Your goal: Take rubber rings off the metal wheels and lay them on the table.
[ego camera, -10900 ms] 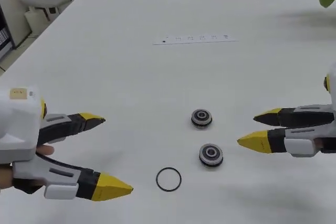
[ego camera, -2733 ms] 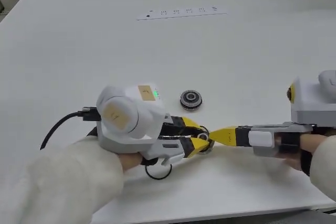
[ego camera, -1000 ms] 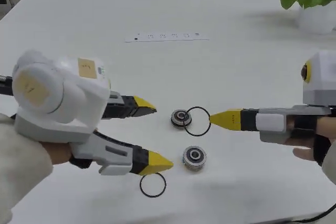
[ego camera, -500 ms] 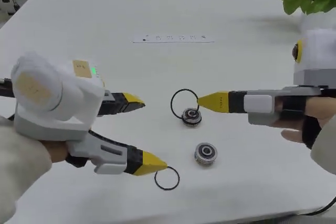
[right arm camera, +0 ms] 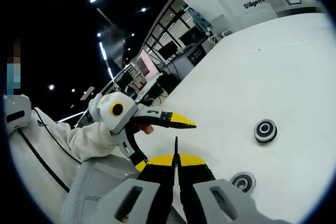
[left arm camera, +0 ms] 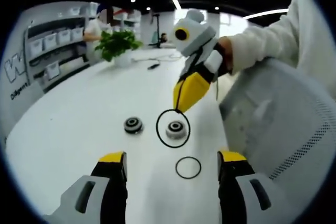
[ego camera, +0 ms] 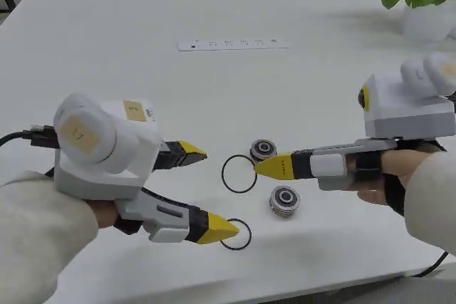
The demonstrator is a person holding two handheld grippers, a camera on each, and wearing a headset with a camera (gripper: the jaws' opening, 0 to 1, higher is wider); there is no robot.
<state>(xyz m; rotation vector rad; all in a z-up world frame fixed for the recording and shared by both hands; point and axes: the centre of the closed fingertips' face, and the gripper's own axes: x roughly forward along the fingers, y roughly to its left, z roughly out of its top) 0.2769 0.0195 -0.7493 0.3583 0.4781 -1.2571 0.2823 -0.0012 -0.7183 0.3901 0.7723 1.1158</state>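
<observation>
Right gripper (ego camera: 259,167) pinches one rubber ring (ego camera: 223,174) between far wheel (ego camera: 263,149) and near wheel (ego camera: 285,199); left gripper (ego camera: 218,191) spread wide, second ring (ego camera: 250,234) flat on table (ego camera: 142,69).

We see a white table (ego camera: 142,19) that looks smooth and a bit dull. The far wheel (ego camera: 263,149) and the near wheel (ego camera: 285,200) shine like metal in the middle with dark rims, and the held ring (ego camera: 222,174) and the loose ring (ego camera: 250,234) look like thin, dull black rubber. The left gripper (ego camera: 216,191) and the right gripper (ego camera: 262,167) look like smooth hard plastic, white with black and yellow jaws that gleam a little, and the sleeve (ego camera: 35,226) looks like soft cream cloth.
</observation>
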